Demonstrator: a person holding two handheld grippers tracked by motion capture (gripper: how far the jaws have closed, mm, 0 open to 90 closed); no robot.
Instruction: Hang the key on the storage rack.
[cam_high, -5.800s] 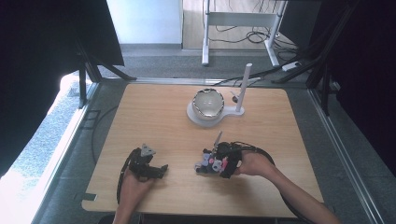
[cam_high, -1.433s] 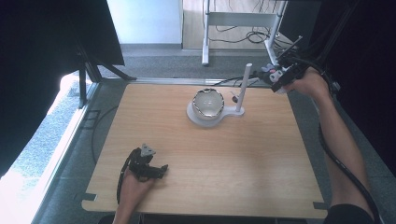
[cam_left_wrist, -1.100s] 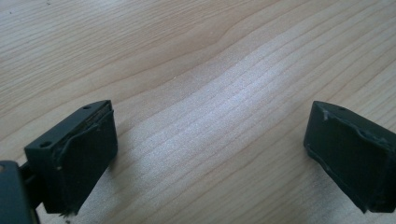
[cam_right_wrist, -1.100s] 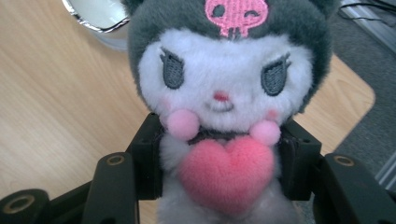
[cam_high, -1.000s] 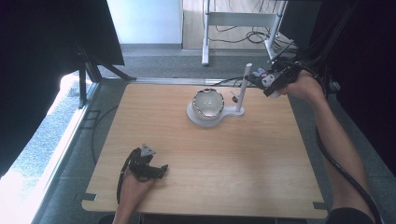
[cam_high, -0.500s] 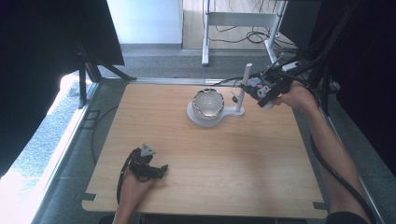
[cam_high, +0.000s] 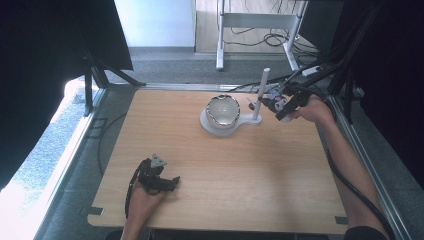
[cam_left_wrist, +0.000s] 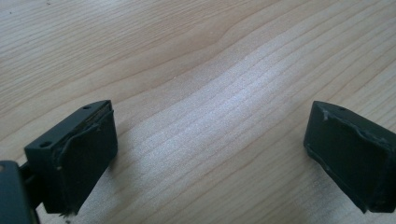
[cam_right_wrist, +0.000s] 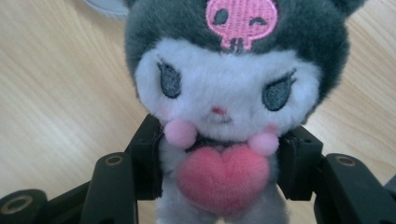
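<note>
**Plush pinched at far right, by the post**

Right gripper (cam_high: 272, 102), at the far right of the table (cam_high: 280, 190), beside the white post (cam_high: 261, 92) of the stand (cam_high: 220, 126). Jaws clamped on the plush (cam_right_wrist: 224, 116), one pad at each flank of its body, just under the head. In the right gripper view: plush upright between the jaws, long axis running up from the gripper, face turned straight at the camera. Grey hood with a pink skull on top, white face, one pink pompom at each cheek, pink heart (cam_right_wrist: 223, 179) on the chest. Wood grain behind it, a sliver of white stand at the top edge. From above, plush small and blurred at the jaw tips; tilt there not readable, contact with the post not readable.

Bowl (cam_high: 223, 110) seated on the stand's round base, left of the post.

Left gripper (cam_high: 167, 182) low at the near left of the table, well apart from the rest. Jaws spread wide, bare wood between them.
</note>
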